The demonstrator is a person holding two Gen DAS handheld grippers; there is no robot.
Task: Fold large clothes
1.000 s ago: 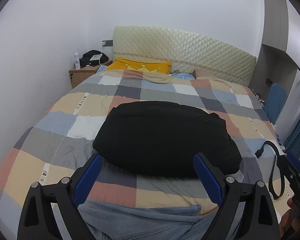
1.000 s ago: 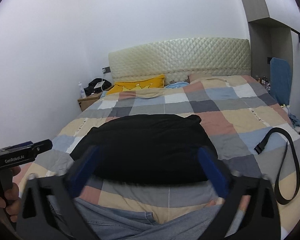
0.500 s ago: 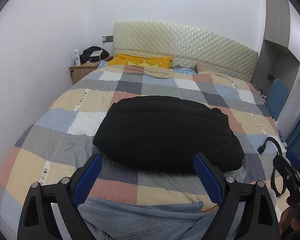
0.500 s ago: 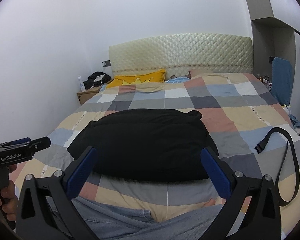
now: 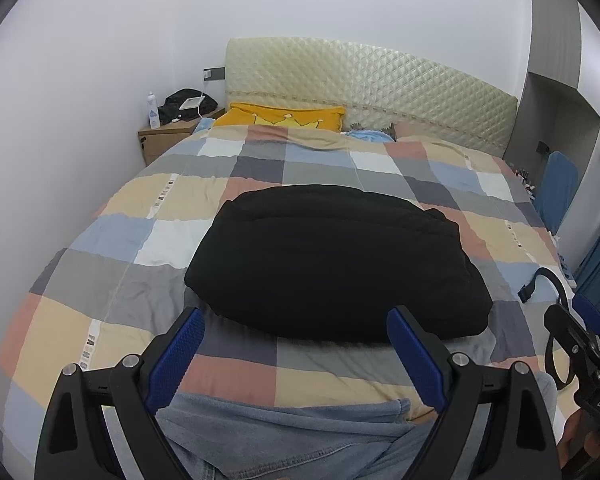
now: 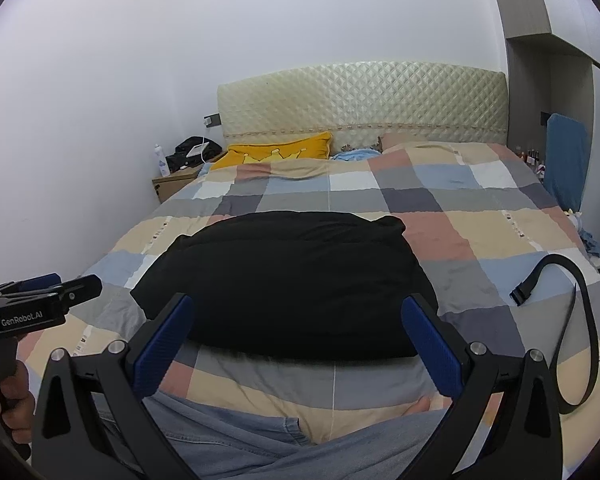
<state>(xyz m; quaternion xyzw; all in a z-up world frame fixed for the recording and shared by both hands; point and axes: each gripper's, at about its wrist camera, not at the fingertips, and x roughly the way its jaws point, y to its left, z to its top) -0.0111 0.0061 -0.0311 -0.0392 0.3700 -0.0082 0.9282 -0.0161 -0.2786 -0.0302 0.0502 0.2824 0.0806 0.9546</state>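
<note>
A black garment [image 5: 332,264] lies folded into a thick rectangle on the checked bedspread [image 5: 108,280]; it also shows in the right wrist view [image 6: 288,284]. My left gripper [image 5: 296,324] is open and empty, held above the bed just in front of the garment's near edge. My right gripper [image 6: 296,320] is open and empty too, at about the same spot on the near side. Neither touches the cloth. Blue denim [image 5: 284,436] lies under both grippers at the bed's near edge [image 6: 228,440].
A black belt [image 6: 576,320] lies on the bedspread to the right. A yellow pillow [image 5: 284,118] and a quilted headboard [image 5: 372,92] are at the far end. A wooden nightstand [image 5: 168,138] with a bottle stands far left. A blue chair [image 5: 556,192] stands on the right.
Both grippers have risen and tilted a little over the second; the view now takes in more of the bed. The black garment has not moved. Both grippers stay open.
</note>
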